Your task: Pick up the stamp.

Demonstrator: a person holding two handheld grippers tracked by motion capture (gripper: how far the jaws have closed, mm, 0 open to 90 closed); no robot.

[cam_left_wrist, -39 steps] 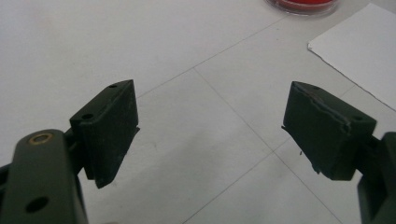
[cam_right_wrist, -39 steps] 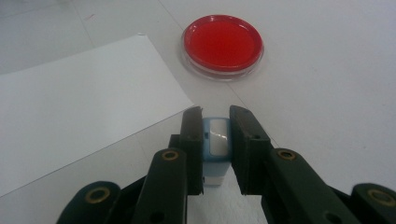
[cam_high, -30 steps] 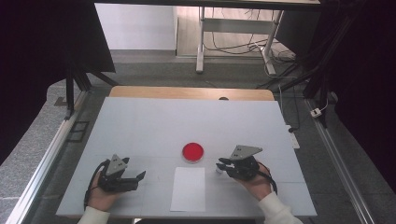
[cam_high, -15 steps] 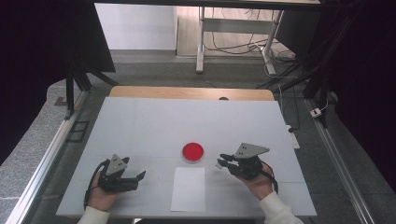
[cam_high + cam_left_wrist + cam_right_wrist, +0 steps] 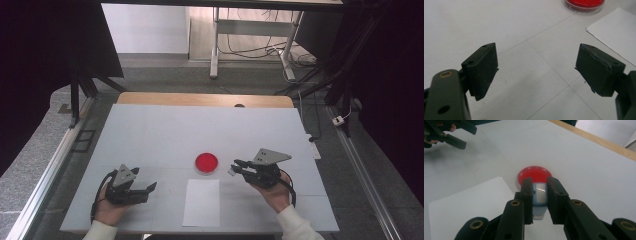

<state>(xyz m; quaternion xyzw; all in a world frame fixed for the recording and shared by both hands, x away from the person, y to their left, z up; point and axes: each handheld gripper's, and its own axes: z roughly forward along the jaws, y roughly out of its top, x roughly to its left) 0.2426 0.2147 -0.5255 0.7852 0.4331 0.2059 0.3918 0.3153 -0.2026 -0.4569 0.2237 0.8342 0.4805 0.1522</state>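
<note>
A round red dish (image 5: 206, 162) sits near the middle of the white table (image 5: 200, 130), with a white paper sheet (image 5: 202, 202) just in front of it. My right gripper (image 5: 236, 167) hovers just right of the dish, pointing at it. In the right gripper view my right gripper (image 5: 539, 185) is shut on a small pale blue and white block (image 5: 540, 196), with the red dish (image 5: 534, 173) right beyond its tips. My left gripper (image 5: 150, 187) rests left of the sheet. In its own view the left gripper (image 5: 536, 65) stands open with nothing between its jaws.
A wooden strip (image 5: 205, 99) runs along the table's far edge. Metal rails (image 5: 45, 175) flank the table on both sides. Cables and a stand's legs (image 5: 250, 45) lie on the floor beyond. The red dish (image 5: 584, 3) and paper (image 5: 616, 30) lie ahead of the left gripper.
My right gripper has edged slightly farther from the person, toward the dish's level, still holding the block. The left gripper has stayed where it was.
</note>
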